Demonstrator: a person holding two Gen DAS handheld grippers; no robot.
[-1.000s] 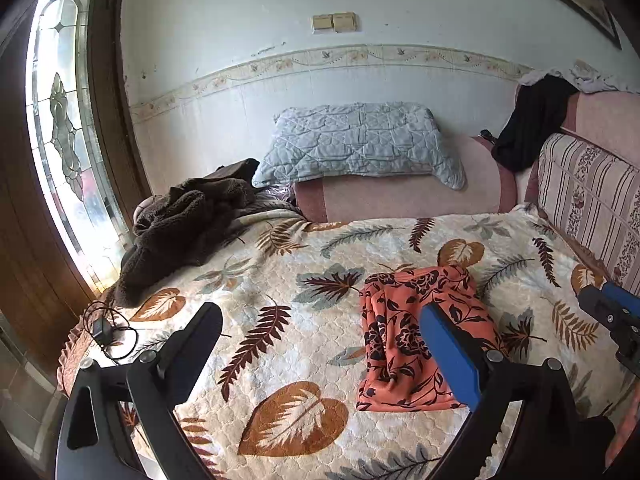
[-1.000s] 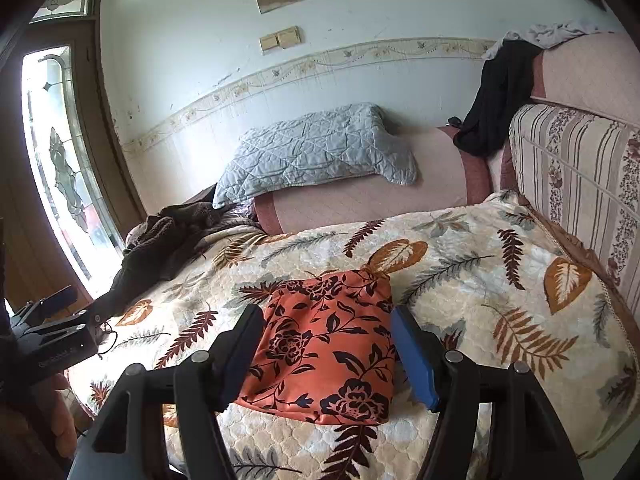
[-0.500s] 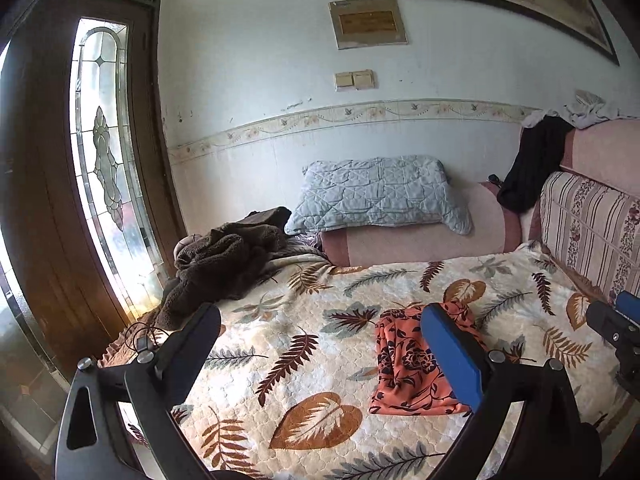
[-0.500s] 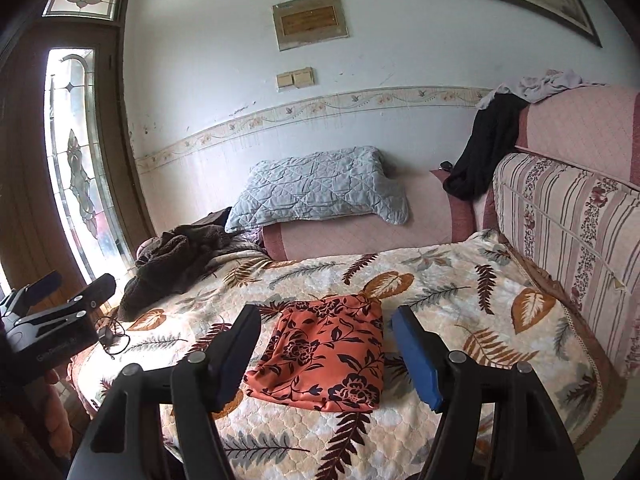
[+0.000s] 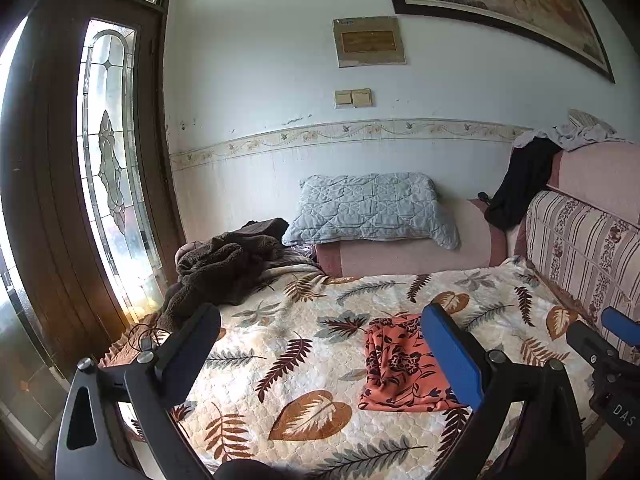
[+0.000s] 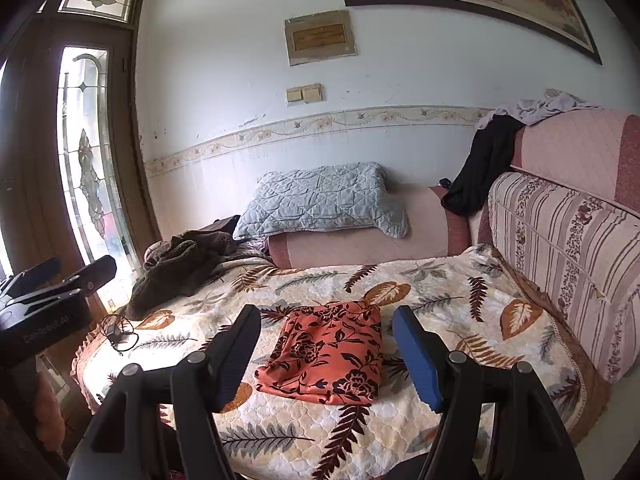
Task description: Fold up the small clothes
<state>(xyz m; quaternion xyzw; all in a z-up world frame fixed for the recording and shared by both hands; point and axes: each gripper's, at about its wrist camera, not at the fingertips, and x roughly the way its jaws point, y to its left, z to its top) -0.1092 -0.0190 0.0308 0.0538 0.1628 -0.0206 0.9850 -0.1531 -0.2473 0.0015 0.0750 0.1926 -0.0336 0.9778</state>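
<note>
Orange floral cloth (image 6: pixel 328 354) folded on bed | L gripper (image 5: pixel 320 344) + R gripper (image 6: pixel 326 344) wide apart, empty

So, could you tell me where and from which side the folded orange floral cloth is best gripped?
Probably its near edge, approached from the bed's front: the orange floral cloth lies flat on the leaf-print cover, and that layered edge faces the open right gripper.
</note>
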